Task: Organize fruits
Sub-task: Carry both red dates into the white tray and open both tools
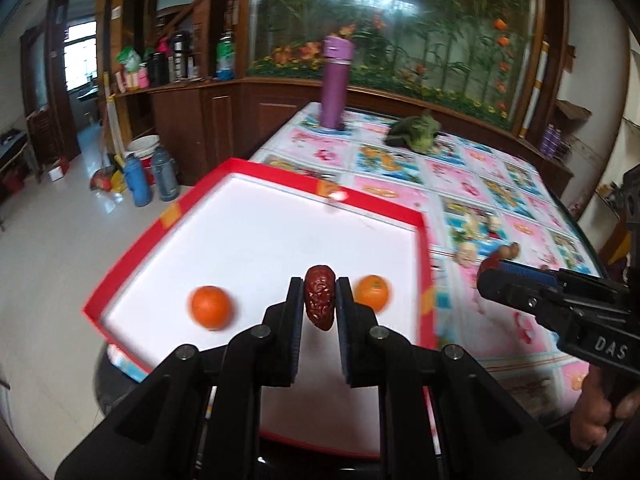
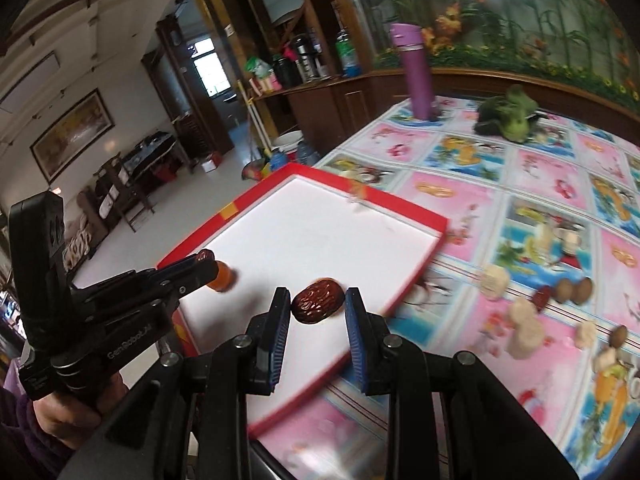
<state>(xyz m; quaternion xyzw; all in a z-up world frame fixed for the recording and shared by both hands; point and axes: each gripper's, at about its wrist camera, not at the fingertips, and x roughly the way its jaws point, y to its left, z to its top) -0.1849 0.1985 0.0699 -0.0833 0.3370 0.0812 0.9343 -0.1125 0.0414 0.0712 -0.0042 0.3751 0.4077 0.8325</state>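
Behind the table with the bright cartoon cloth (image 2: pixel 532 184) is a big flower picture. On the cloth sits a shallow red-rimmed white tray (image 1: pixel 426 240) with two round oranges (image 1: pixel 211 307), both blurry. The left gripper (image 1: pixel 319 300) pinches a wrinkly dark red date (image 1: pixel 319 302) above the tray. The right gripper (image 2: pixel 318 306) pinches another dark red date (image 2: pixel 318 306). Small blurry fruits (image 2: pixel 576 291) lie on the cloth, hard to make out.

two oranges (image 1: pixel 211 307) in tray (image 1: pixel 256 168), bottle (image 1: pixel 336 82) behind on table (image 1: pixel 500 184)
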